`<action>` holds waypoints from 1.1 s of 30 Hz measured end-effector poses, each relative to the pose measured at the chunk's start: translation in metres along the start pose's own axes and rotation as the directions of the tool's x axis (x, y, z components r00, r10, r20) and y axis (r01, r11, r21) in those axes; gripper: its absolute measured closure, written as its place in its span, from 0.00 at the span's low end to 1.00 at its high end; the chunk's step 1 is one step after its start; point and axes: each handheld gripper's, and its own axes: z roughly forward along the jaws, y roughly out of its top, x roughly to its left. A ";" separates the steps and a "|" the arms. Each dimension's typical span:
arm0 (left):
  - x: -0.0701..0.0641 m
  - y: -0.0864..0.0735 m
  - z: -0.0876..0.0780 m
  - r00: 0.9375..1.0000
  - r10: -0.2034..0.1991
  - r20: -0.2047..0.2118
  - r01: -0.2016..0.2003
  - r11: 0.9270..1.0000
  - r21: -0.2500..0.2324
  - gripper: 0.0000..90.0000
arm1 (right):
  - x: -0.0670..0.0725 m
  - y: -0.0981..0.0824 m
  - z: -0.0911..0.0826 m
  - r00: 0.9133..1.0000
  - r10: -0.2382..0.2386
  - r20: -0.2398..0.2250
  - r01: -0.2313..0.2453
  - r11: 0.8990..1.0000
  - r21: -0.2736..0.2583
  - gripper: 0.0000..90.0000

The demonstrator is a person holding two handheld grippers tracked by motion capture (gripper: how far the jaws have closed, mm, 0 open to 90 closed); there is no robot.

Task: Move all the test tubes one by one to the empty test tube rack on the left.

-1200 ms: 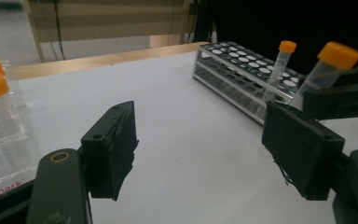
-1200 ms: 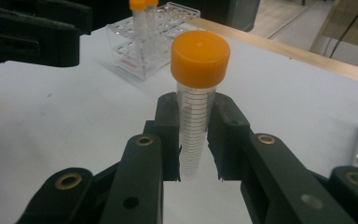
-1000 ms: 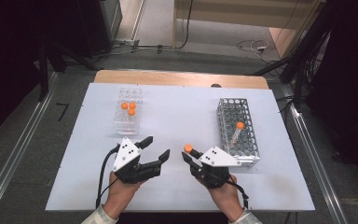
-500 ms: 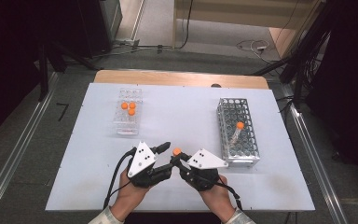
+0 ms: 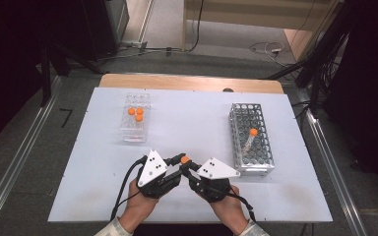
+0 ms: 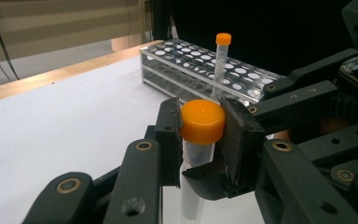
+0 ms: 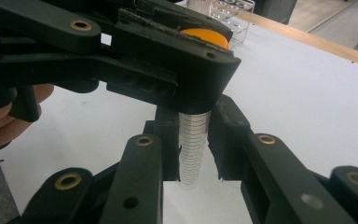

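A clear tube with an orange cap [image 5: 185,160] is held upright between my two grippers near the table's front middle. My left gripper [image 5: 180,159] is shut on the orange cap [image 6: 203,122]; its jaws have just been closing, and in the left gripper view both pads press the cap's sides. My right gripper [image 5: 190,167] is shut on the tube's graduated body [image 7: 193,140] below the cap. In the right gripper view the left gripper's jaws cross above and hide most of the cap [image 7: 207,35].
A metal wire rack [image 5: 263,164] stands to the right with one orange-capped tube [image 5: 250,140] in it. A clear plastic rack [image 5: 134,132] at the back left holds three orange-capped tubes [image 5: 135,113]. The white table top [image 5: 192,118] lies bare between the racks.
The two grippers came together at the front middle. The left gripper, open a second ago, has closed on the cap of the tube the right gripper holds.
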 end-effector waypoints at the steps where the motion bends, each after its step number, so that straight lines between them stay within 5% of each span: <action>1: 0.000 0.000 0.000 1.000 -0.002 -0.002 0.002 1.000 -0.003 0.77 | -0.001 0.000 0.000 1.000 0.000 -0.005 0.000 1.000 0.002 0.77; 5: 0.008 0.001 -0.004 1.000 -0.023 -0.015 0.023 1.000 -0.011 0.77 | -0.005 0.000 -0.001 0.999 0.005 -0.032 -0.004 1.000 0.020 0.48; 9: 0.021 0.003 -0.010 0.997 -0.062 -0.044 0.061 0.998 -0.029 0.77 | -0.011 0.000 -0.006 1.000 0.021 -0.022 -0.021 1.000 0.020 0.35; 19: 0.066 0.012 -0.032 0.978 -0.152 -0.146 0.142 0.987 -0.074 0.77 | -0.037 -0.008 -0.032 0.998 0.057 0.037 -0.058 0.998 0.010 0.29; 33: 0.104 0.015 -0.053 0.943 -0.192 -0.271 0.169 0.980 -0.106 0.77 | -0.067 -0.033 -0.067 0.986 0.108 0.129 -0.110 0.994 0.003 0.27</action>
